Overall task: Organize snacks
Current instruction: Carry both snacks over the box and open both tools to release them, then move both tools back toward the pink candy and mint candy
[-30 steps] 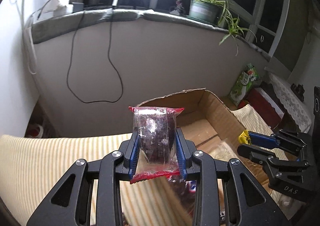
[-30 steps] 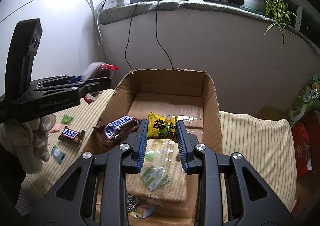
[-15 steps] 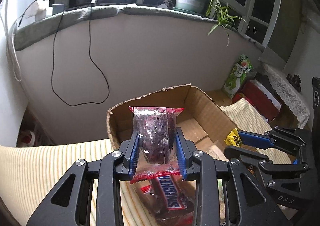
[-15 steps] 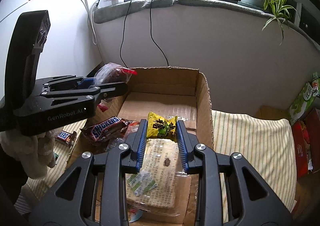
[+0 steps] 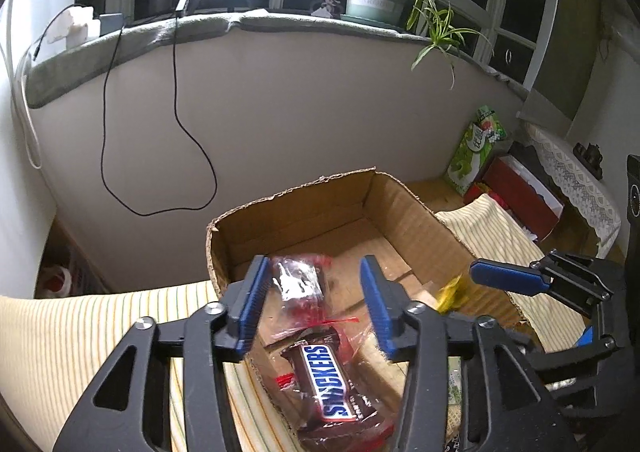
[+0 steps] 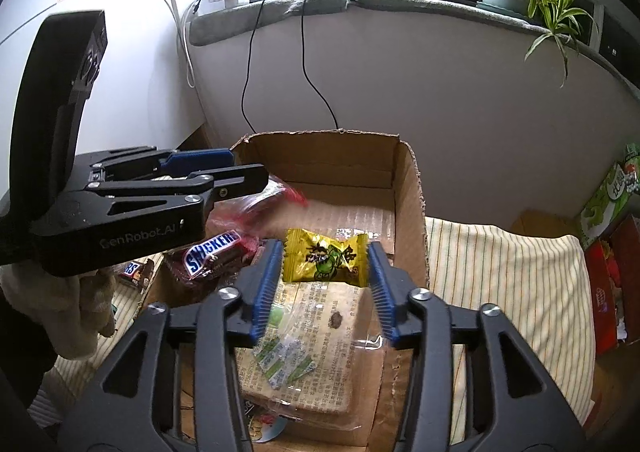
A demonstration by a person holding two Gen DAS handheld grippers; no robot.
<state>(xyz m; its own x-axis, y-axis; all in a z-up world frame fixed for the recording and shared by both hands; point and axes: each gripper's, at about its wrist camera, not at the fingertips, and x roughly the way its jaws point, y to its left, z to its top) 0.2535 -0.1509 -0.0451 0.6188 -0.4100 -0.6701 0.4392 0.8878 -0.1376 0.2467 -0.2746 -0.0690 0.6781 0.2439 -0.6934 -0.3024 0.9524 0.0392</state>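
Both grippers hover over an open cardboard box [image 5: 416, 212] [image 6: 410, 188]. My left gripper [image 5: 314, 302] is open; a clear red-edged snack packet [image 5: 300, 288] falls blurred between its jaws, apart from the pads, and shows in the right wrist view [image 6: 276, 196]. My right gripper [image 6: 324, 288] is open too, and the yellow candy packet [image 6: 325, 262] sits loose between its pads, seen blurred in the left wrist view [image 5: 450, 292]. A Snickers bar [image 5: 330, 384] [image 6: 212, 252] lies in the box below.
A flat clear pack with printed text [image 6: 316, 336] and small green sachets [image 6: 280, 360] lie in the box. The box stands on a striped cloth [image 5: 80, 332] [image 6: 508, 276]. Another Snickers [image 6: 132, 270] lies left of the box. Red and green boxes [image 5: 516, 188] stand on the right.
Both grippers moved further over the box and opened. The red-edged packet dropped out of the left grip, and the yellow candy came loose between the right pads.
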